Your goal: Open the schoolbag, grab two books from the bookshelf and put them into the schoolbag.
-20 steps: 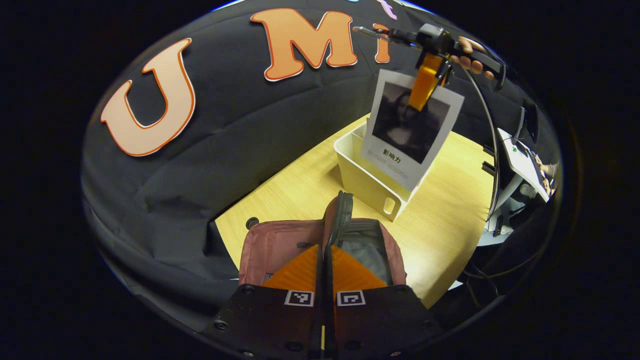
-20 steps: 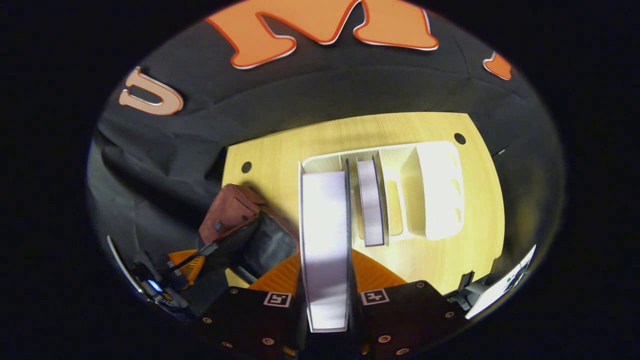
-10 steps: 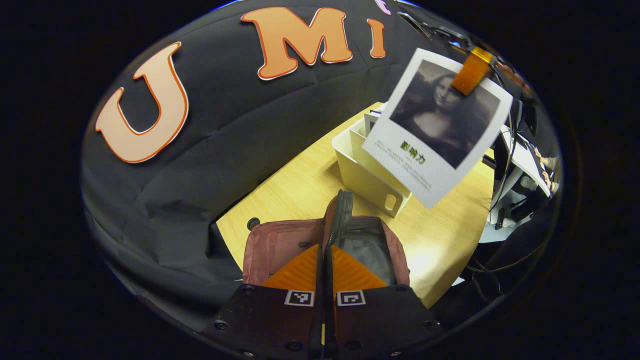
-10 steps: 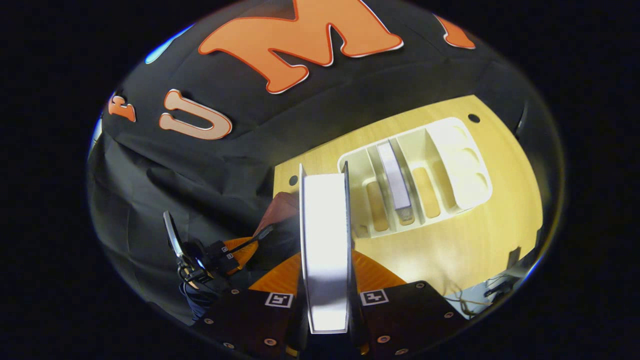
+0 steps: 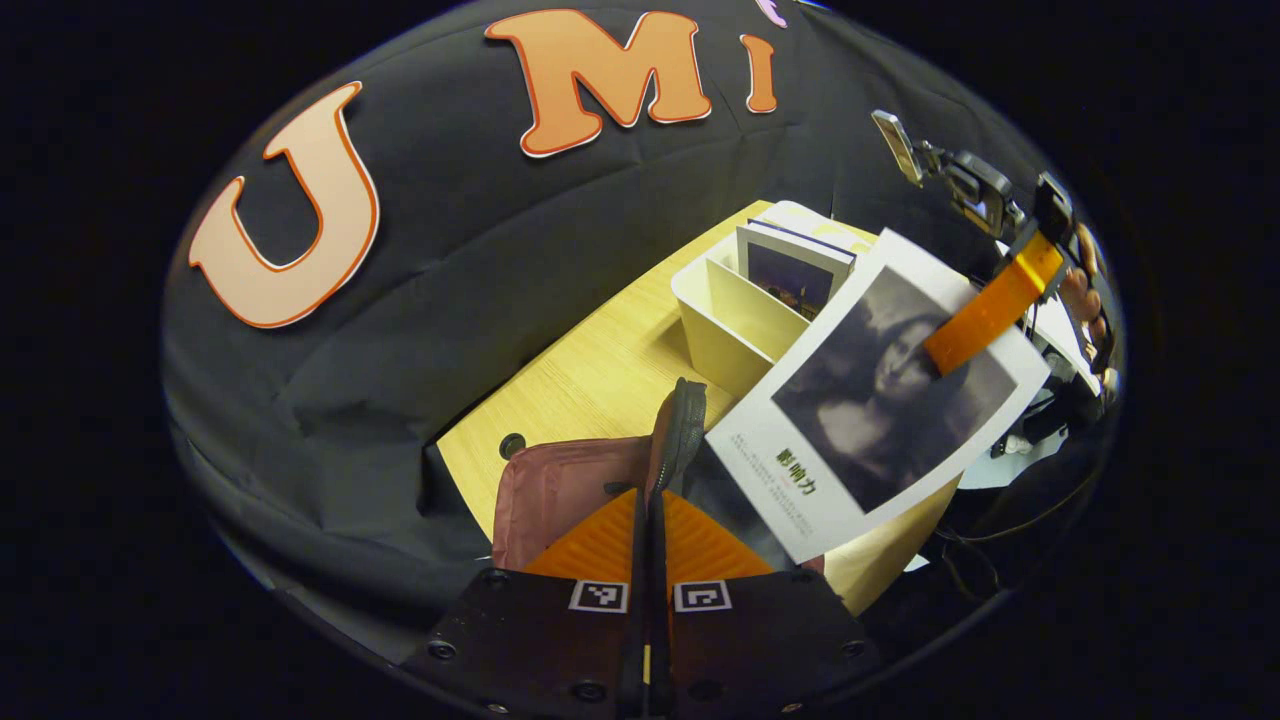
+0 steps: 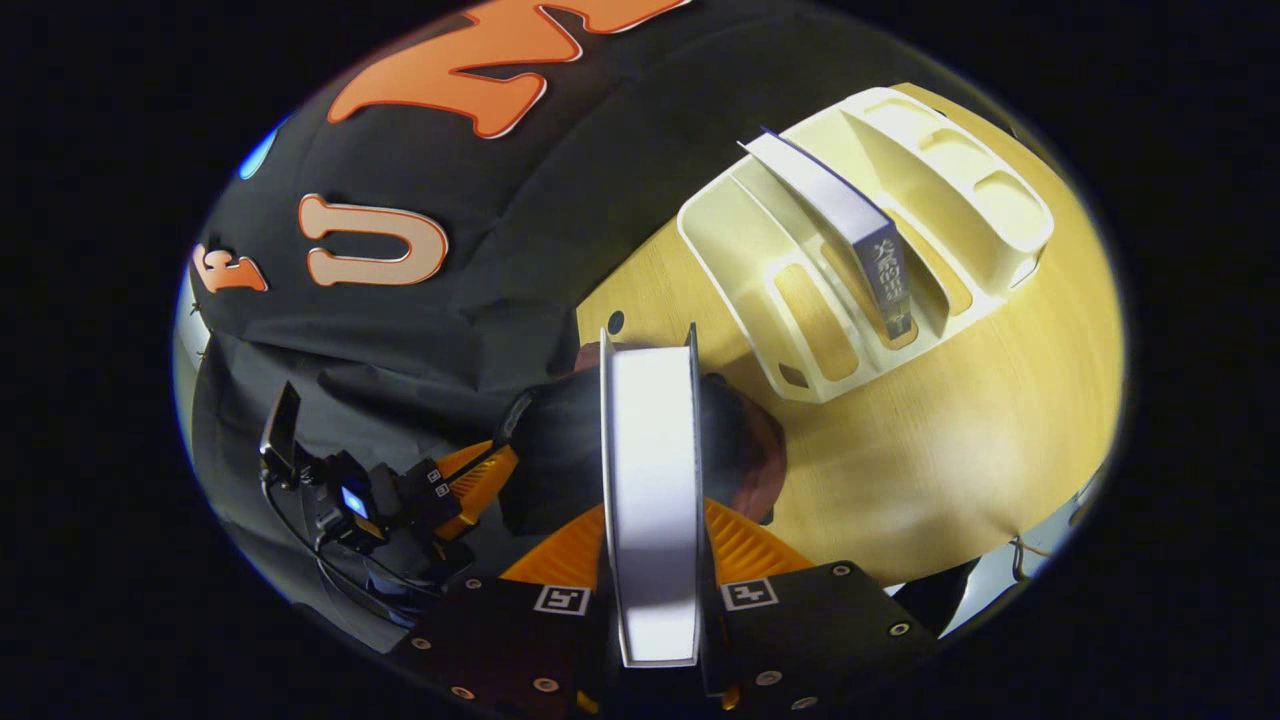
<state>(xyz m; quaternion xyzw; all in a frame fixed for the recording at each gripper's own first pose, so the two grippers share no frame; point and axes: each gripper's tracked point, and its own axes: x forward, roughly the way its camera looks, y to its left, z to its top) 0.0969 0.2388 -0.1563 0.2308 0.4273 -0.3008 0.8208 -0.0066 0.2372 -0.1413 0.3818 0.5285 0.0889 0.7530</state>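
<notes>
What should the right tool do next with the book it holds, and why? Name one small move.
Probably lower the book straight down into the schoolbag. The right tool grips it above the bag's open mouth, which the left tool holds up by the flap. A second book waits in the bookshelf.

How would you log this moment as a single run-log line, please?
left gripper: shut on schoolbag flap | right gripper: shut on book, above open bag | second book: in bookshelf
</notes>
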